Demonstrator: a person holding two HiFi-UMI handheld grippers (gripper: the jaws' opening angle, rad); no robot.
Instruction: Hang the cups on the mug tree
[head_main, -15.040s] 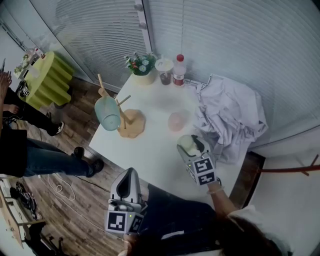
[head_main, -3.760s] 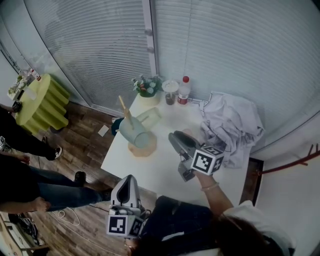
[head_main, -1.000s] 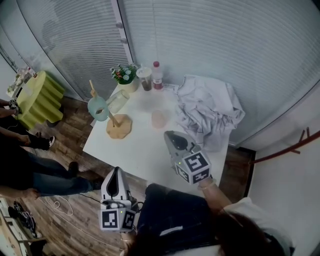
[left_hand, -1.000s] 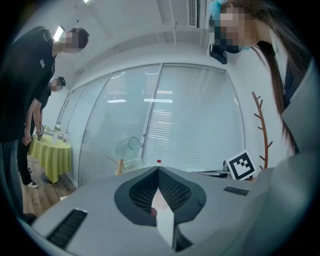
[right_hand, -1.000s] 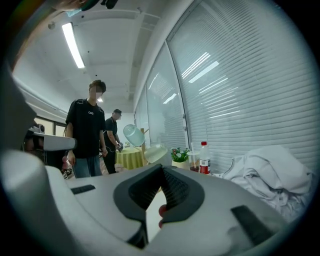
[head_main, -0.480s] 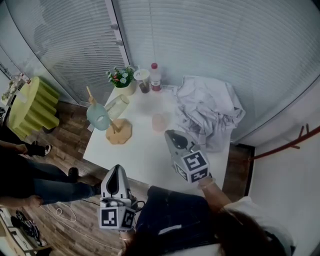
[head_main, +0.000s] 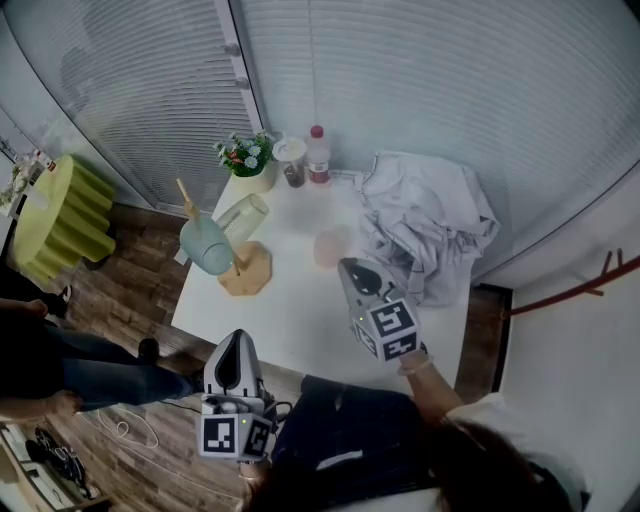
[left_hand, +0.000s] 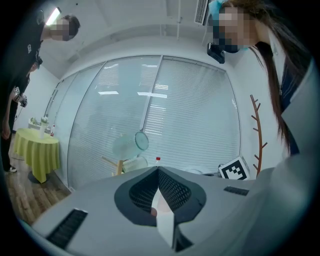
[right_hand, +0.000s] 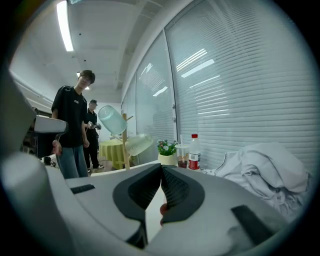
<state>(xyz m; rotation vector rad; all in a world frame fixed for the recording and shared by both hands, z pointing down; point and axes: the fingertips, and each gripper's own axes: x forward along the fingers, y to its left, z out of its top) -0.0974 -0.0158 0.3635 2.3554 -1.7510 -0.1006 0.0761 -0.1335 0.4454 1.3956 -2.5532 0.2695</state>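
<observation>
A wooden mug tree (head_main: 246, 270) stands at the white table's left edge. A blue-green cup (head_main: 206, 245) and a pale clear cup (head_main: 243, 215) hang on its pegs. A pink cup (head_main: 330, 247) stands on the table mid-way across. My right gripper (head_main: 348, 265) is shut and empty, its tips just right of and nearer than the pink cup. Off the table's near edge, my left gripper (head_main: 232, 340) is shut and empty too. The tree (right_hand: 125, 150) and both hung cups show ahead-left in the right gripper view, and the tree (left_hand: 119, 167) shows far ahead in the left gripper view.
A crumpled white cloth (head_main: 428, 225) covers the table's right side. A potted plant (head_main: 245, 160), a lidded jar (head_main: 292, 160) and a red-capped bottle (head_main: 318, 155) stand along the back edge. People (right_hand: 75, 130) stand on the wooden floor at left, near a yellow-green table (head_main: 55, 215).
The pale cup my right gripper held long ago now hangs on the tree. Over the last second the right gripper has edged slightly closer to the pink cup; the left has shifted a little.
</observation>
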